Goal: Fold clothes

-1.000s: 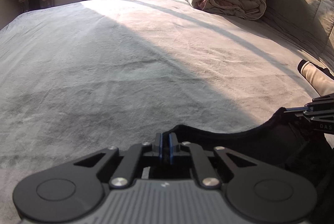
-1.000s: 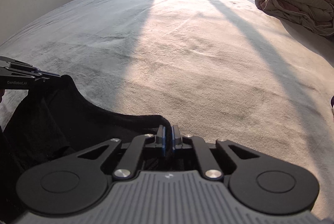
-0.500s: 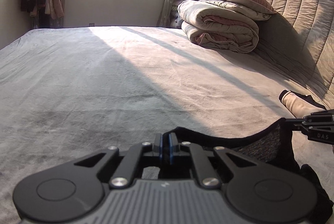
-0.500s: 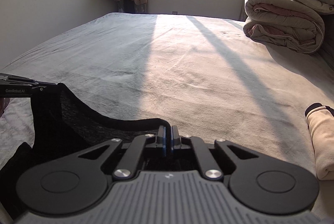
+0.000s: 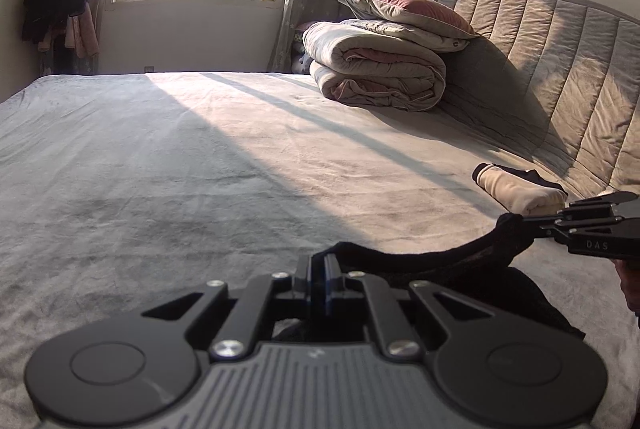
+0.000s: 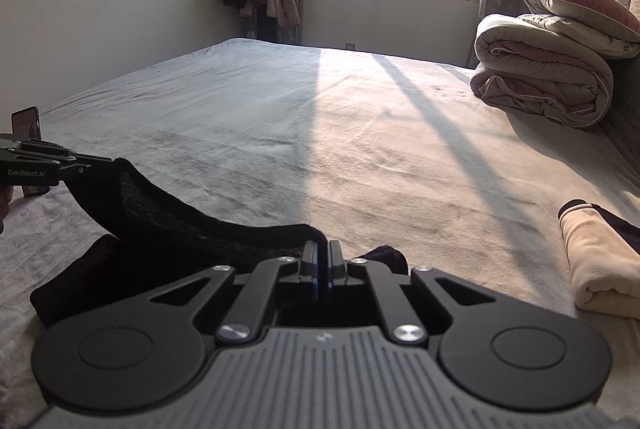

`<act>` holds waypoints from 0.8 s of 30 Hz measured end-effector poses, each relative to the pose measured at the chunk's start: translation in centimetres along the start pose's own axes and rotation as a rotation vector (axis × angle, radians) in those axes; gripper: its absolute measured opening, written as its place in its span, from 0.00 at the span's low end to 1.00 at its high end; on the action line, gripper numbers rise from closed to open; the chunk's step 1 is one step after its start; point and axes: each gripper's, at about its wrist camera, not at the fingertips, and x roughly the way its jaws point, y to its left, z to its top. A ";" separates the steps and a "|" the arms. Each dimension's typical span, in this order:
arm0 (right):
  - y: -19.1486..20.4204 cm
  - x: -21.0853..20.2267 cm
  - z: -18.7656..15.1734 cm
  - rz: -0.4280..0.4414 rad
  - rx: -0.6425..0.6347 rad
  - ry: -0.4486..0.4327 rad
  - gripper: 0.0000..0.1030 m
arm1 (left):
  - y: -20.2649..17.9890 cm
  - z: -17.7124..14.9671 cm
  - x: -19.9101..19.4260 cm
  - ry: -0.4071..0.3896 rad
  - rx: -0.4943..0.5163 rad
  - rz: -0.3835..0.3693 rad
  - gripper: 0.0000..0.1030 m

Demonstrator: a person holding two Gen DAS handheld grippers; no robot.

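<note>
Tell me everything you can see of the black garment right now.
The black garment is a thin, knit-looking dark cloth. Both tongs, left and right, are shut on its top edge, which sags in a curve between them. The rest hangs down, and its lower part bunches on the grey bed cover.

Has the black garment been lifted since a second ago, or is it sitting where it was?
Yes. The black garment, pinched by both hand-held grippers, has risen and come back from the folded duvet; more of the bed and the window now show beyond it.
</note>
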 end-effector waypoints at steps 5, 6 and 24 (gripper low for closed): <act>0.8 -0.9 -2.9 0.016 0.005 0.039 0.05 | -1.0 -3.5 -0.9 0.040 0.023 -0.049 0.06; 0.8 -0.9 -3.5 0.021 0.010 0.050 0.05 | -1.1 -4.2 -0.9 0.049 0.024 -0.060 0.06; -0.7 -1.9 -8.9 0.154 0.163 0.139 0.16 | 0.7 -9.4 -2.0 0.192 -0.134 -0.226 0.32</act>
